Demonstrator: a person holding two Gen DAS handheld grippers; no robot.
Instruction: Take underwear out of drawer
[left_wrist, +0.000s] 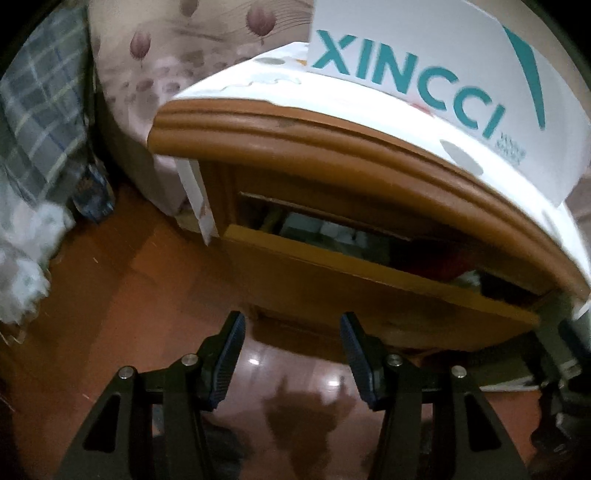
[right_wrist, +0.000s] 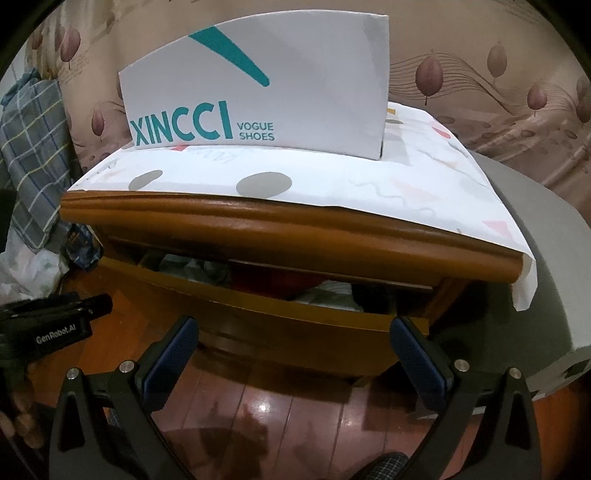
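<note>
Low wooden nightstand (right_wrist: 258, 229) with a rounded orange-brown top edge, covered by white paper (right_wrist: 332, 184) printed with grey dots and pastel shapes. White cardboard shoe box (right_wrist: 258, 85) with teal "XINCCI VOGUE SHOES" lettering stands on the paper. Top wooden drawer (right_wrist: 258, 314) pulled partway out; inside, a jumble of folded clothing (right_wrist: 328, 291), white, grey and a red piece, which is where the underwear would be, though no single item can be told apart. Left gripper (left_wrist: 291, 332), black with blue ribbed pads, hangs over the glossy red-brown wood floor (left_wrist: 147, 277) in front of the drawer, jaws apart, nothing between them. Right gripper (right_wrist: 291, 332) likewise jaws wide, empty, just before the drawer front. Blue-grey plaid cloth (right_wrist: 33, 155) hangs at the left beside the nightstand.
</note>
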